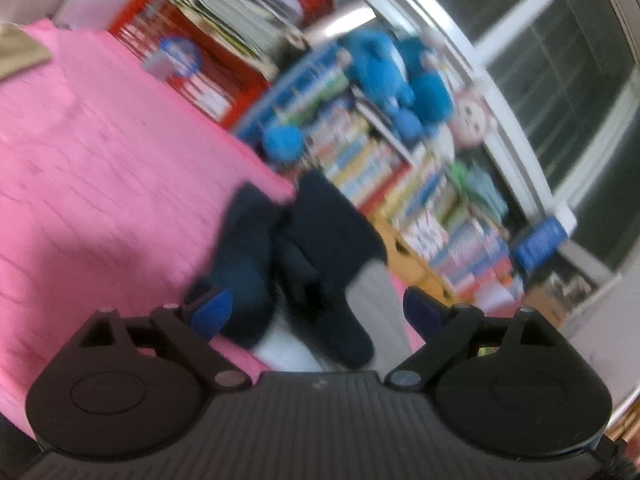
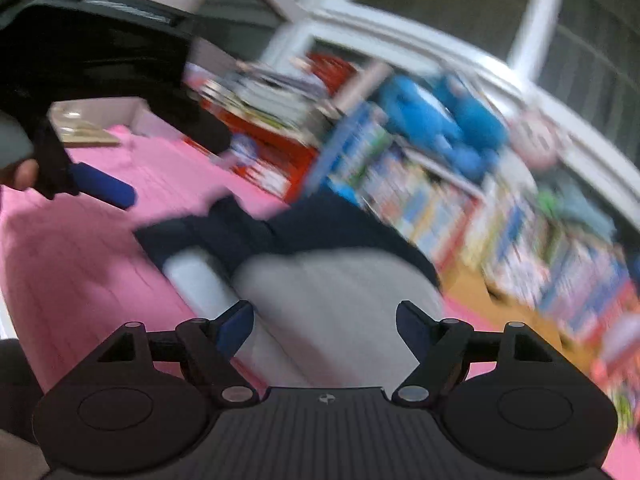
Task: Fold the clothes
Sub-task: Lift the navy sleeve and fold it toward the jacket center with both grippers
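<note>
Main risk: the pink bed (image 1: 92, 168) is the only support, and the navy and grey garment (image 1: 320, 264) lies bunched right at its far edge next to the bookshelf (image 1: 400, 168), part of it apparently hanging past the edge. A pull toward that side could drag it off onto the floor. Second risk: it's crumpled, navy part in thick overlapping folds, grey part (image 2: 340, 292) nearer the camera. A pinch here likely takes several layers at once, and the fold comes out crooked. Third: both views are smeared, so edges and seams can't be read; I can't tell collar from hem. Poses: both tools point slightly down across the bed toward the garment, both views tilted, so the wrists look rolled. Right gripper (image 2: 324, 320) is over the grey fabric, jaws spread, nothing pinched; whether the tips touch the cloth I can't tell. Left gripper (image 1: 316, 304) is just short of the navy bundle, jaws spread wide, nothing between the pads. In the right view the left tool sits up left over the bed, one blue finger (image 2: 104, 188) visible, well apart from the garment, so the two could still collide when closing in on the same bundle.
</note>
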Demonstrator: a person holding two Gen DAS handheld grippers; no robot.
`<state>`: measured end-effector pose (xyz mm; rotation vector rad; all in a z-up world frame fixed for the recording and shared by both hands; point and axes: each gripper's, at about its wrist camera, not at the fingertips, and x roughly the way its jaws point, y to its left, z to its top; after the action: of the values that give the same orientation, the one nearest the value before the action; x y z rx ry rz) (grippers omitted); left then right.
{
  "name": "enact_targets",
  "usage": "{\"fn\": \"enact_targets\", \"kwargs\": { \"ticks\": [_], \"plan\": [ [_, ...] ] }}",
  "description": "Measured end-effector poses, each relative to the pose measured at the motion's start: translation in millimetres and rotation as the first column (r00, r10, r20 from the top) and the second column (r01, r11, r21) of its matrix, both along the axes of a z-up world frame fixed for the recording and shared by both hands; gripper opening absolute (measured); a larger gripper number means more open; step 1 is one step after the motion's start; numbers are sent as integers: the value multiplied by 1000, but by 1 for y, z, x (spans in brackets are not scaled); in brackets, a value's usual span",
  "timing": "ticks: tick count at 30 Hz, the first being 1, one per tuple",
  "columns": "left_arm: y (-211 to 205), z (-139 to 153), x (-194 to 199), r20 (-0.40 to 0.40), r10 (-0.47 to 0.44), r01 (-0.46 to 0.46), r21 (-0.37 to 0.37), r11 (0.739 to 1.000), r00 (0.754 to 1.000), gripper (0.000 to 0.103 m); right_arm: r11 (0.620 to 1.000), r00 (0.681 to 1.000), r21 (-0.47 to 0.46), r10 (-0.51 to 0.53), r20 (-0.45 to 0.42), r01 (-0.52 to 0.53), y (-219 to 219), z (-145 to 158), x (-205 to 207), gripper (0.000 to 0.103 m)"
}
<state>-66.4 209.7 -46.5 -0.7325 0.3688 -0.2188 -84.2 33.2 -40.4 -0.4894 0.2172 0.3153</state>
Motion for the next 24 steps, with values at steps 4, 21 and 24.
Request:
{"fn": "enact_targets", "kwargs": {
  "ticks": [4, 21, 24],
  "plan": [
    [-18, -7, 11, -61, -58, 56, -40, 998, 996, 95, 985, 985, 80, -144, -93, 151, -43, -6, 2, 78],
    [-26, 33, 32, 68, 206, -212, 98, 972, 976, 8, 883, 935, 368, -183, -303, 292, -88, -9, 25, 72],
    [-18, 25, 28, 33, 224, -226, 121, 967, 974, 9, 888, 937, 362, -173, -303, 282, -79, -11, 26, 65]
  ]
}}
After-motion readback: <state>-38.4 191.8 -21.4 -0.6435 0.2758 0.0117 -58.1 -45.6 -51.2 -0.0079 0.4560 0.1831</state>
